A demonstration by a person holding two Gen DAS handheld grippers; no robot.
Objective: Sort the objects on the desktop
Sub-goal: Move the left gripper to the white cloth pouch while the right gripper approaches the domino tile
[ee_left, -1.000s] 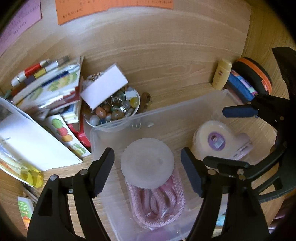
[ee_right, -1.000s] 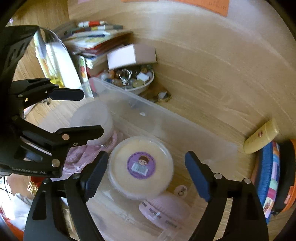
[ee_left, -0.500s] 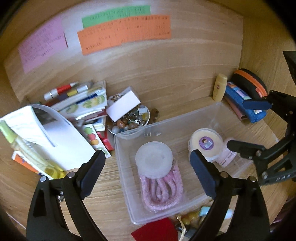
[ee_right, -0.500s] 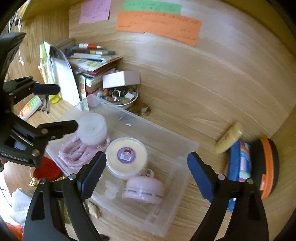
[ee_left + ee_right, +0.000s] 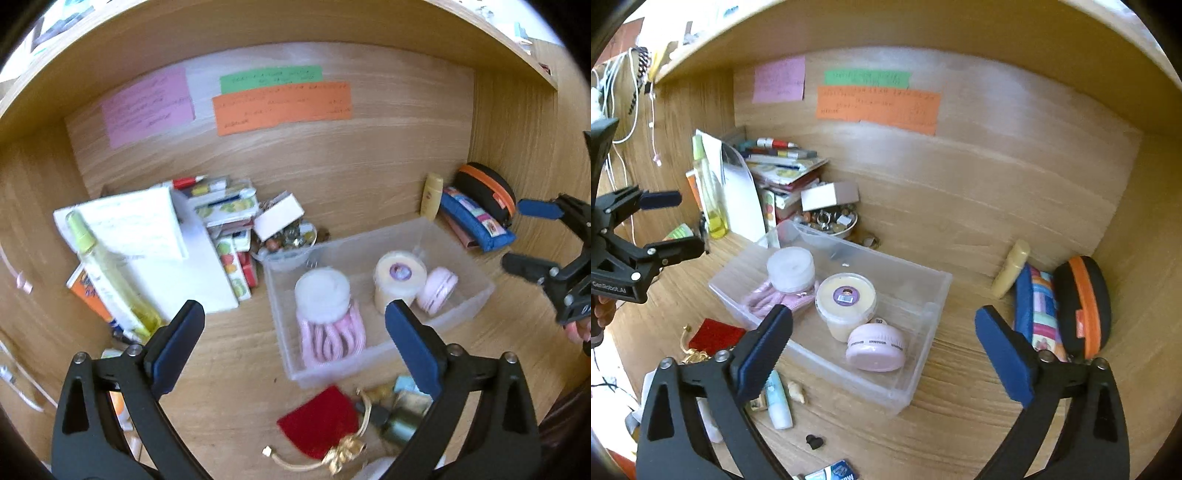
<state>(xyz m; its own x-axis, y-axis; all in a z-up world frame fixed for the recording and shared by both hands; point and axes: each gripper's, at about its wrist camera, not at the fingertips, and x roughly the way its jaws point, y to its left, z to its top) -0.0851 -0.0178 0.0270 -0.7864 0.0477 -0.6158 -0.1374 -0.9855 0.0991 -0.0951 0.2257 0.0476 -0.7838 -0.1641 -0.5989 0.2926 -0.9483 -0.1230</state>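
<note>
A clear plastic bin (image 5: 476, 295) (image 5: 934, 295) sits on the wooden desk. In it lie a frosted round jar (image 5: 322, 293) (image 5: 790, 267) on a pink rope coil (image 5: 332, 332), a cream tub with a purple label (image 5: 397, 277) (image 5: 846, 299) and a pink round case (image 5: 439, 291) (image 5: 877, 347). My left gripper (image 5: 293, 347) is open and empty, high above the bin's near left. My right gripper (image 5: 882, 354) is open and empty, above the bin's near right.
Books, a white paper and a green spray bottle (image 5: 110, 280) stand at the left. A bowl of trinkets (image 5: 833, 219) sits behind the bin. A yellow tube (image 5: 1012, 267), a blue pouch (image 5: 1036, 306) and a black-orange case (image 5: 1078, 306) lie at the right. A red pouch (image 5: 319, 421) and small bottles lie in front.
Both grippers have pulled up and back from the bin, empty. The jar and the tub stay in the bin. The view is now much wider.
</note>
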